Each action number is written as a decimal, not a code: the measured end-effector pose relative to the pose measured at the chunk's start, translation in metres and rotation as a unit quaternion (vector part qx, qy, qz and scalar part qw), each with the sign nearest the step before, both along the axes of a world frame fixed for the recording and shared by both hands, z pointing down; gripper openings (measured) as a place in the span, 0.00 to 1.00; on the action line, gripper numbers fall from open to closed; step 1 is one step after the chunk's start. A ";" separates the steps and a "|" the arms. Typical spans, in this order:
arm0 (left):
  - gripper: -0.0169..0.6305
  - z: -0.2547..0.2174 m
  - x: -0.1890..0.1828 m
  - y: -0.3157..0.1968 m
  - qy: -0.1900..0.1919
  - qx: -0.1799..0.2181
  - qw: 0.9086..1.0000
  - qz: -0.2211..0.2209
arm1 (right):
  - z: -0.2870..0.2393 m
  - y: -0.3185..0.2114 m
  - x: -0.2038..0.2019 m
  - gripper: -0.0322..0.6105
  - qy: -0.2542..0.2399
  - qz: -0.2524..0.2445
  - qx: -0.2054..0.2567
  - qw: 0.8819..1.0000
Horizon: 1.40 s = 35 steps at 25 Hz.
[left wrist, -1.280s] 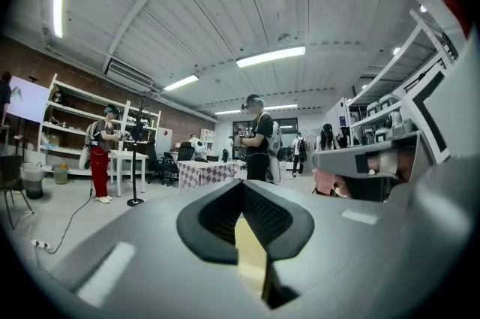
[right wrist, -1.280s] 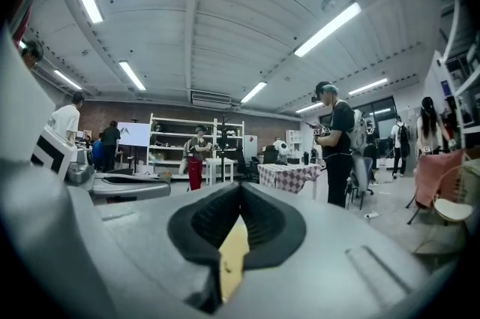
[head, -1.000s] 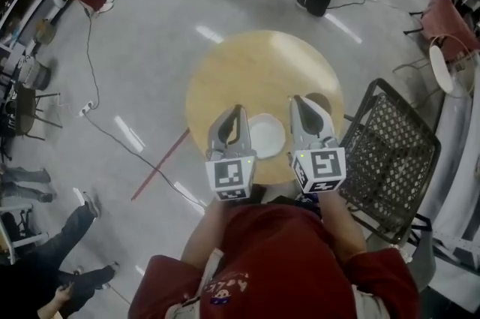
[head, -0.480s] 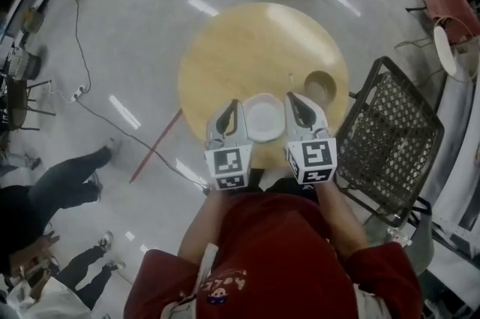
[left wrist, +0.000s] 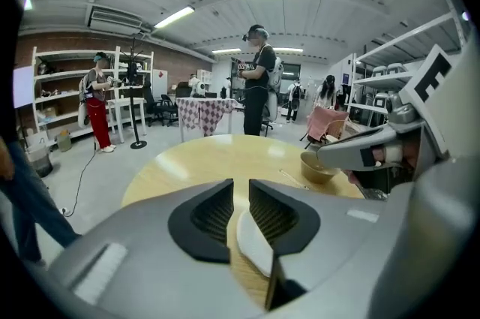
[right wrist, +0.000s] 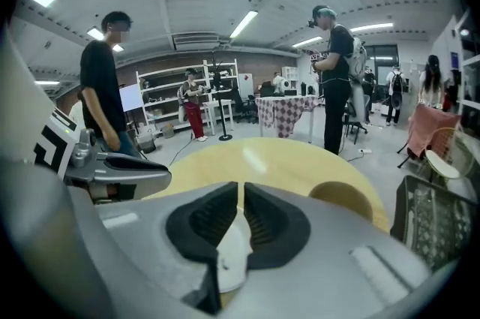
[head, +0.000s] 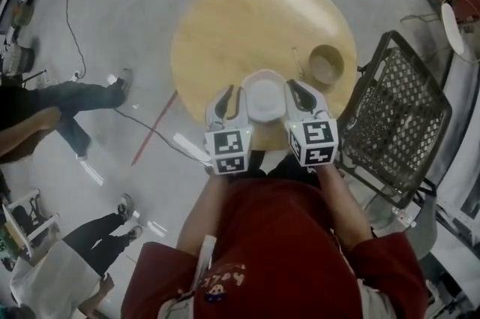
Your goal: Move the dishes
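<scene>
A white plate [head: 265, 98] lies near the front edge of the round wooden table [head: 232, 17], with a gripper on each side of it. My left gripper [head: 231, 96] has just been opening its jaws; a clear gap shows in the left gripper view [left wrist: 241, 197], and the plate's rim [left wrist: 251, 246] sits loosely in it. My right gripper [head: 294, 91] has also just been opening. Its jaws [right wrist: 241, 205] stand a narrow slit apart around the opposite rim [right wrist: 231, 254].
A wooden bowl [head: 327, 64] stands on the table right of the plate, with a thin stick [head: 297, 62] beside it. A black metal mesh chair [head: 401, 115] is close on the right. Several people stand around the room, and cables run over the floor at left.
Both grippers have come down together with the plate, from above the table's near edge onto the tabletop. The bowl has stayed where it was.
</scene>
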<state>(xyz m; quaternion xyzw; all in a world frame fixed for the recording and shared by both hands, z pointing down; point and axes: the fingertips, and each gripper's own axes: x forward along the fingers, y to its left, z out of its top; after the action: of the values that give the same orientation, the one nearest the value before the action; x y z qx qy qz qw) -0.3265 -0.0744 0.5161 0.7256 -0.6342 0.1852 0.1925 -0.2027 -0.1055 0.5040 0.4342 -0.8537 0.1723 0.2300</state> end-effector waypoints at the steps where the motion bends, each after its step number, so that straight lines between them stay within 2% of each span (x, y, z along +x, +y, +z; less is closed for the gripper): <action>1: 0.14 0.004 0.000 0.001 -0.003 -0.005 1.000 0.002 | 0.003 0.000 -0.001 0.09 0.002 0.001 -0.003 1.000; 4: 0.16 0.019 0.001 0.002 -0.004 -0.025 1.000 0.010 | 0.014 -0.002 -0.003 0.15 0.007 0.003 -0.017 1.000; 10: 0.27 0.050 0.007 0.011 0.009 -0.079 0.996 0.028 | 0.047 0.007 -0.001 0.26 0.020 0.008 -0.074 0.997; 17: 0.30 0.076 0.009 0.013 0.013 -0.116 0.992 0.043 | 0.081 0.015 0.006 0.31 0.041 0.018 -0.127 0.991; 26: 0.31 0.101 0.014 0.018 0.008 -0.151 0.987 0.059 | 0.119 0.025 0.016 0.32 0.057 0.031 -0.180 0.981; 35: 0.30 0.105 0.016 0.014 -0.019 -0.163 0.985 0.062 | 0.123 0.023 0.013 0.29 0.068 0.025 -0.179 0.981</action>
<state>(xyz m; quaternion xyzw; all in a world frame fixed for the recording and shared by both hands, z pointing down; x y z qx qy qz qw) -0.3100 -0.0602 0.6209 0.7191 -0.5526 0.3114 0.2838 -0.1896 -0.0825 0.6266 0.4182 -0.7802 0.2981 0.3572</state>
